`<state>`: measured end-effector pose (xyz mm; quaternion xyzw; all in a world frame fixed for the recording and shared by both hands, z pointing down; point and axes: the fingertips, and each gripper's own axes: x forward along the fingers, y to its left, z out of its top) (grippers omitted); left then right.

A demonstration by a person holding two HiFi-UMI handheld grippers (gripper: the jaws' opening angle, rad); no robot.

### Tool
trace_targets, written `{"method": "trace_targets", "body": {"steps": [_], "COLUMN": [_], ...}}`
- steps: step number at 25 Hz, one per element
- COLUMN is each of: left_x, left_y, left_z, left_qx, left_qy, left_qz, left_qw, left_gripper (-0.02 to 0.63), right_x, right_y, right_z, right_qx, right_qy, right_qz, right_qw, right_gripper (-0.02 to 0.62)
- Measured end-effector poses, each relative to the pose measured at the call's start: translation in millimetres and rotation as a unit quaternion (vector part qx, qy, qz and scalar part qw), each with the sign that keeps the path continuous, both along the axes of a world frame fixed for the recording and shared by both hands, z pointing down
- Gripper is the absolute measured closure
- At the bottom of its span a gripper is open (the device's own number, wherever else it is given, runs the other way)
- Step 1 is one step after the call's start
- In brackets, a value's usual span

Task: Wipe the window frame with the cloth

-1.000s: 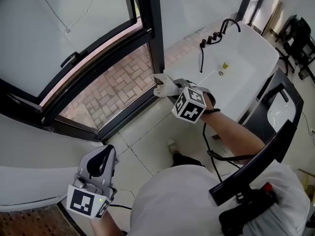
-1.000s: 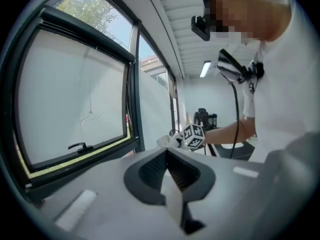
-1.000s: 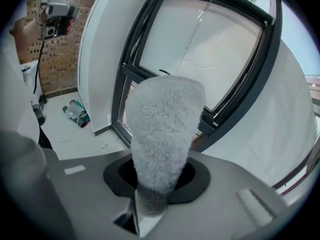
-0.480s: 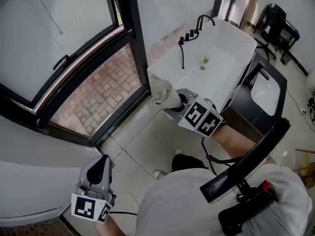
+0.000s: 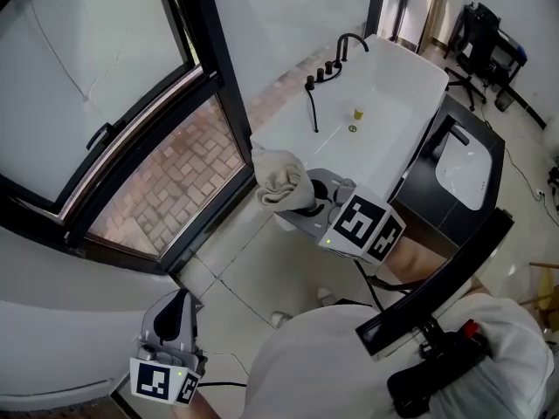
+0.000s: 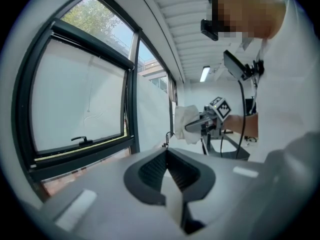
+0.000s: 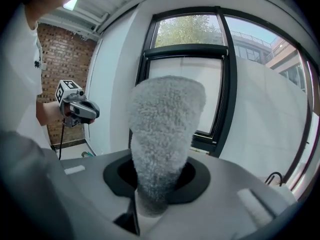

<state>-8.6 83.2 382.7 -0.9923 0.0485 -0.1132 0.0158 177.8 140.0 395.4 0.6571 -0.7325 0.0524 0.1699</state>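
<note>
The black window frame (image 5: pixel 214 85) is standing at your left, and the white bathtub (image 5: pixel 384 85) is sitting just beyond its upright post. You are holding the cloth (image 5: pixel 279 179) in the air, apart from the frame and near the tub's nearest corner, with the right tool (image 5: pixel 297 197) pinching its bunched lower end. Your left tool (image 5: pixel 177 308) is hanging low over the tiled floor (image 5: pixel 253 251), jaws pressed together on nothing.

the cloth (image 5: pixel 279 180) is at the bathtub's (image 5: pixel 389 103) near corner, with the window frame (image 5: pixel 210 68) to its left.
</note>
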Motion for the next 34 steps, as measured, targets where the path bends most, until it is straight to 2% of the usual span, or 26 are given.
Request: {"method": "trace_targets", "body": {"steps": [11, 34], "left_x": [37, 59], "left_y": [22, 54], "left_z": [-1, -2], "left_qx": [0.007, 0.015], "left_qy": [-0.017, -0.030], "left_qz": [-0.001, 0.012], "left_qw": [0.9998, 0.9994], "left_gripper": [0.584, 0.585], "right_x": [26, 42], "right_y": [27, 53], "right_z": [-27, -14], "right_qx": [0.048, 0.044], "right_qy": [-0.011, -0.027], "right_qz": [-0.007, -0.005], "right_qw": [0.999, 0.999], "right_gripper": [0.493, 0.492]}}
